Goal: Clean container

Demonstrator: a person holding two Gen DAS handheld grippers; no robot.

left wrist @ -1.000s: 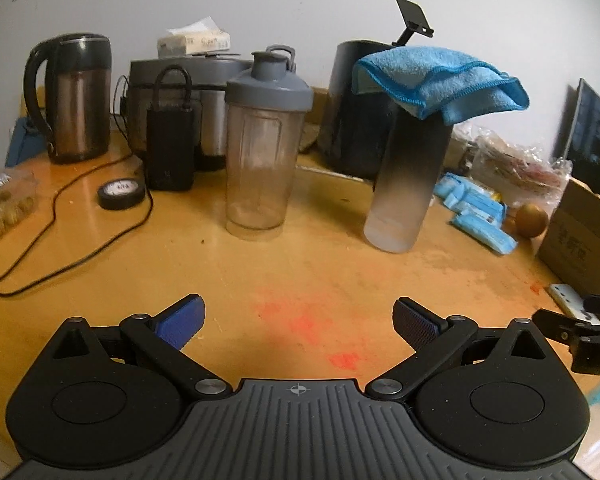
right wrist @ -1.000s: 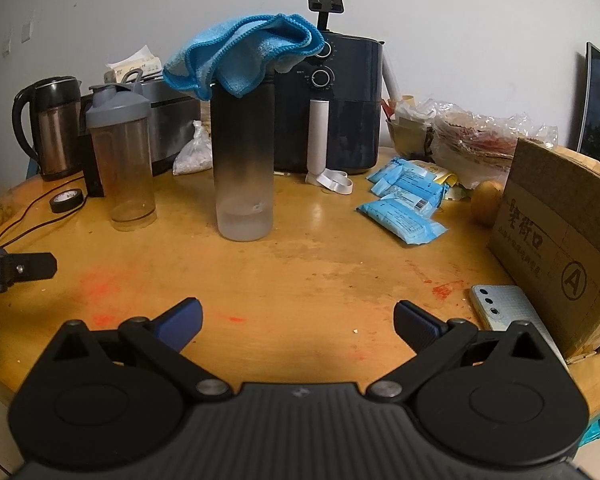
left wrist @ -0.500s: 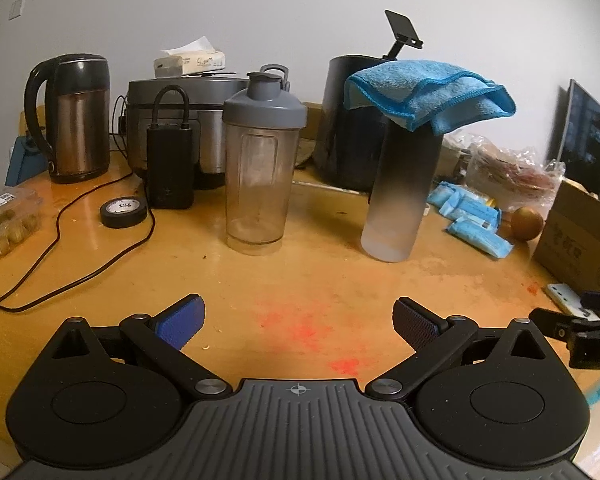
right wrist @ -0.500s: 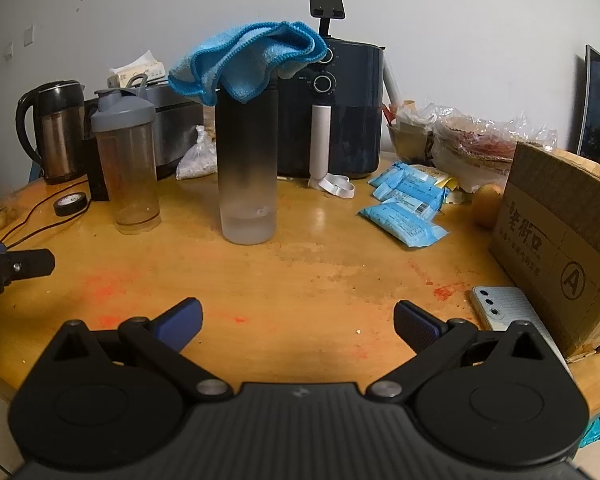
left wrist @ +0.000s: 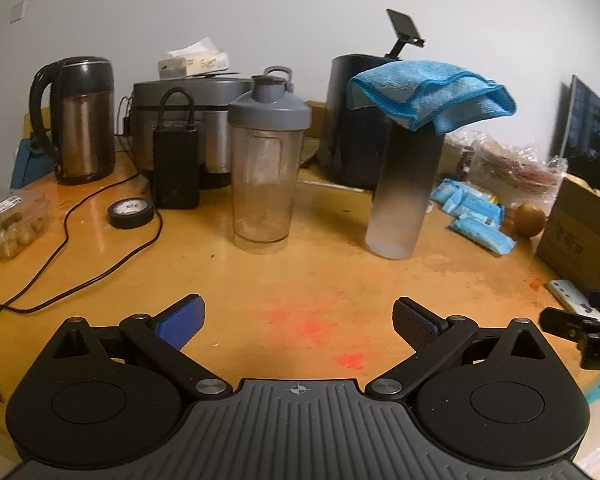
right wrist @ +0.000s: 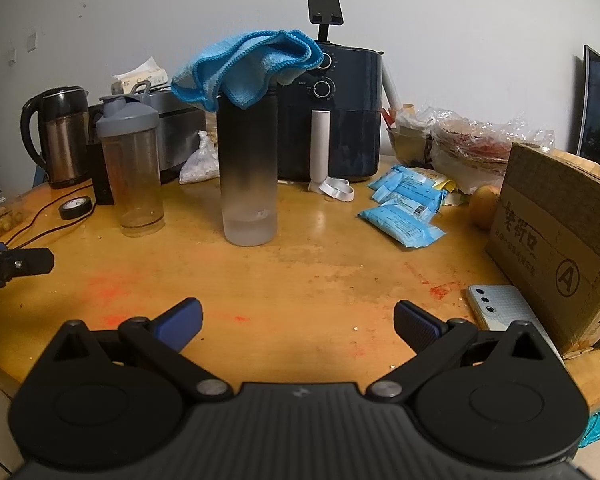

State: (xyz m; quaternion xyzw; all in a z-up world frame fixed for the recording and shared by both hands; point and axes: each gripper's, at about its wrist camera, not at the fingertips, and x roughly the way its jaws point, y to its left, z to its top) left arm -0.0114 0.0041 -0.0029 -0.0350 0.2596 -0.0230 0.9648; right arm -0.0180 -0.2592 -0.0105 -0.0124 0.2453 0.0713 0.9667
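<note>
My left gripper (left wrist: 298, 320) hangs over the near edge of the wooden table (left wrist: 300, 272), its fingers spread wide with nothing between them. My right gripper (right wrist: 298, 320) sits alongside in the same pose, fingers apart and empty above the red-stained tabletop. Beyond both stands the landmark of the scene, a tall smoky tumbler (right wrist: 249, 176), dark at the top and frosted at the base, upright on the table. A blue cloth (right wrist: 248, 68) lies draped over its mouth. Left of the tumbler, a little apart, a clear shaker bottle (left wrist: 266, 168) with a grey lid stands upright. Right of the tumbler lie blue snack packets (right wrist: 400, 220), and farther right a cardboard box (right wrist: 556, 240) with a phone (right wrist: 504, 308) flat beside it. Directly behind the tumbler rises a dark air fryer (right wrist: 340, 120). Far left of the tumbler, past the shaker bottle, sit a roll of black tape (left wrist: 131, 212) and a kettle (left wrist: 80, 120) against the wall.
</note>
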